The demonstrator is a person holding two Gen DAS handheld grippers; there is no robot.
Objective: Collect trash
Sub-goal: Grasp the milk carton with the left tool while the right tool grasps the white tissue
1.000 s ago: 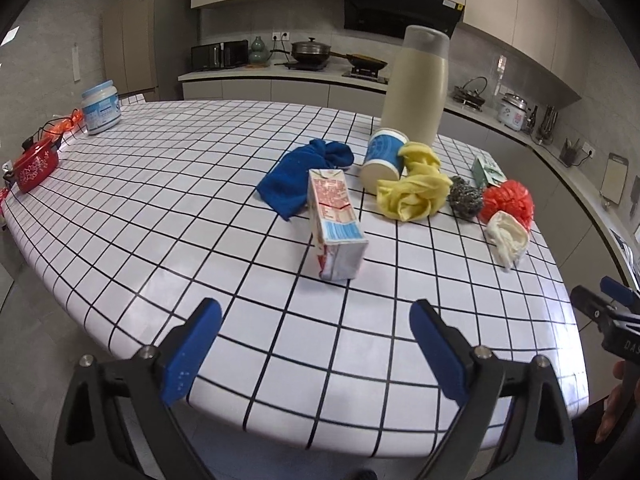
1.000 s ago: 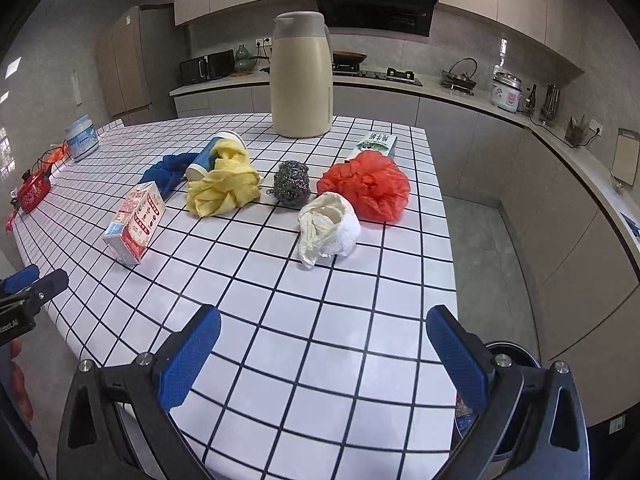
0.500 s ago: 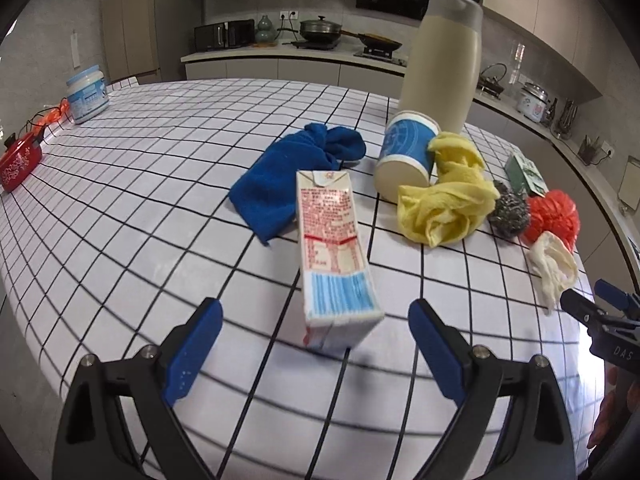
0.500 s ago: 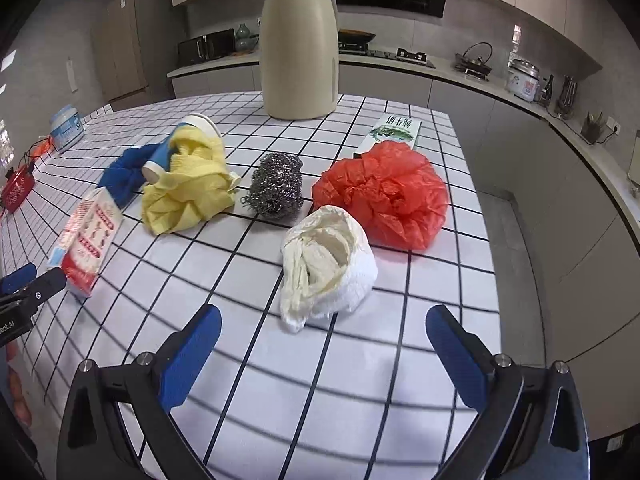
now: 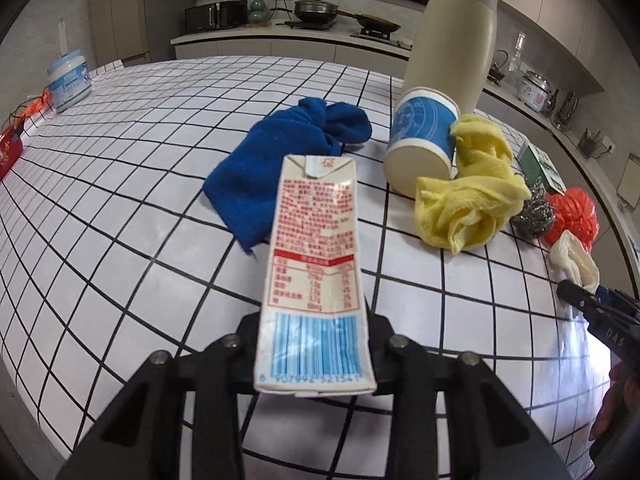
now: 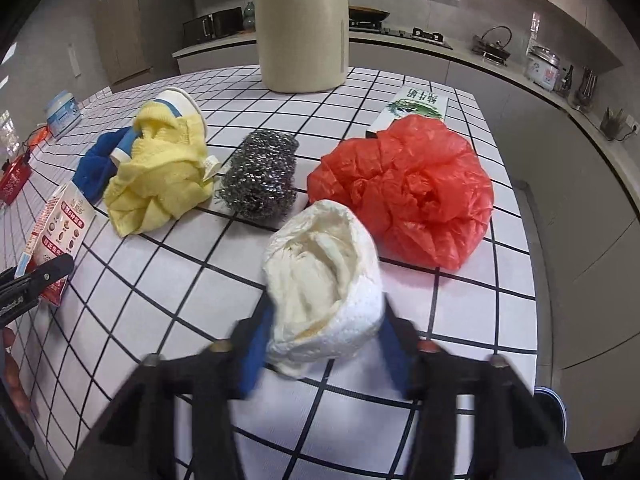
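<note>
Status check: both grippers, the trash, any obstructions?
Left gripper just closed on milk carton. Right gripper just closed on crumpled paper towel. Nothing blocking.

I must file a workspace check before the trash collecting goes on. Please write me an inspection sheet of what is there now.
Surface: white tablecloth with black grid, no spills seen.
Job's things: milk carton lying flat; crumpled white paper wad; red plastic bag; tipped paper cup.
Clutter: blue cloth, yellow cloth, steel scourer, cream thermos, green box, white jar.
Grippers: left tongs have just been closing, carton between them; right tongs likewise around the wad.
Cables: nothing seen clearly.
Surroundings: kitchen counter, stove with pans, rice cooker behind.
</note>
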